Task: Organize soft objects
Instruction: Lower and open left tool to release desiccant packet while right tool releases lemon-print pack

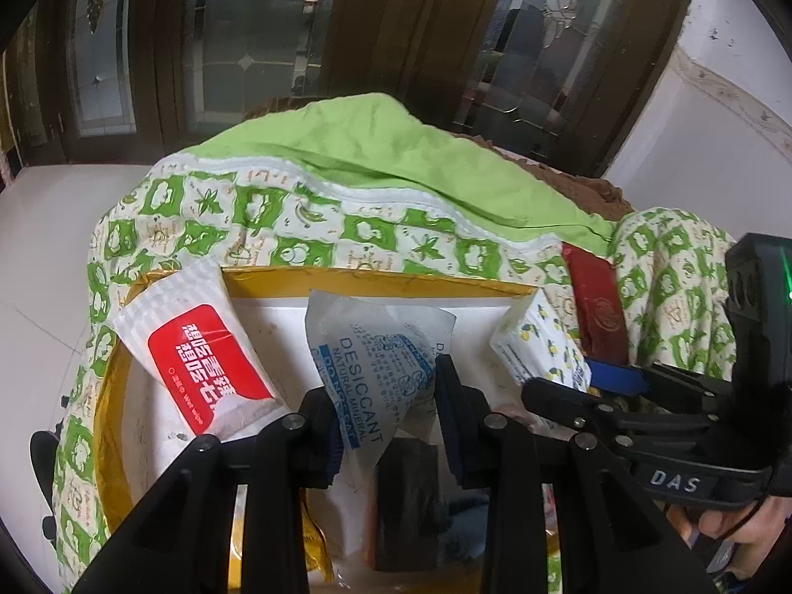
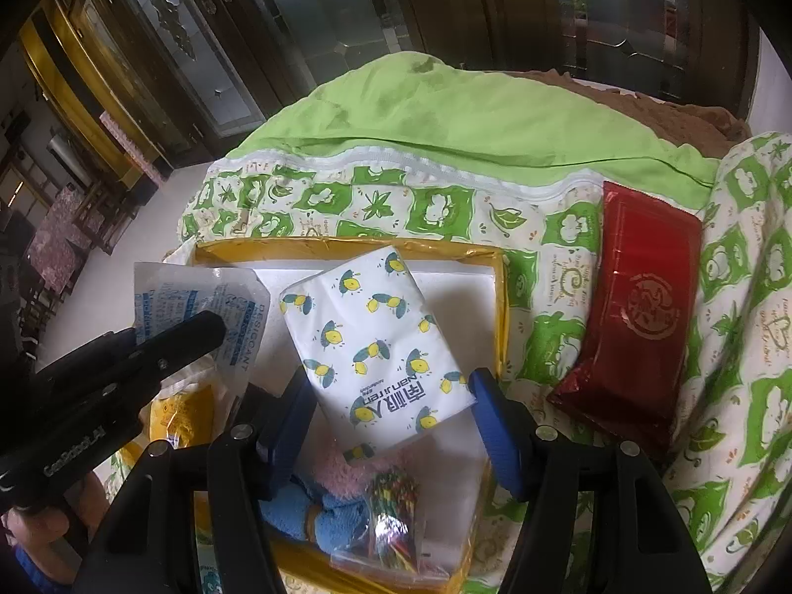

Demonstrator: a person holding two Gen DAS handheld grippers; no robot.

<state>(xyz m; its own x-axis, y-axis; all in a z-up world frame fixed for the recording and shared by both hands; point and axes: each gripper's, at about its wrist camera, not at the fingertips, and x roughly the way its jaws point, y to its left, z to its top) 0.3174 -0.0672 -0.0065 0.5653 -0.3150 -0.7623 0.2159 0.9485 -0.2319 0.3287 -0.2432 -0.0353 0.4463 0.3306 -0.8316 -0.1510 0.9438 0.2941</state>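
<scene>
My left gripper (image 1: 386, 396) is shut on a white desiccant packet (image 1: 366, 361) and holds it upright over a gold-rimmed tray (image 1: 376, 279) with a white floor. In the right wrist view this gripper (image 2: 213, 331) and its packet (image 2: 208, 302) sit at the tray's left. Between the blue pads of my right gripper (image 2: 393, 401) is a lemon-print tissue pack (image 2: 376, 336), gripped at its near end and tilted over the tray. A red-and-white sachet (image 1: 208, 351) leans on the tray's left rim.
The tray rests on a green patterned quilt (image 2: 435, 208). A dark red packet (image 2: 638, 317) lies on the quilt to the tray's right. In the tray's near part are a blue cloth (image 2: 317, 510), a pink fluffy item (image 2: 346, 475), a clear bag of coloured bits (image 2: 396, 519) and a yellow packet (image 2: 183, 420).
</scene>
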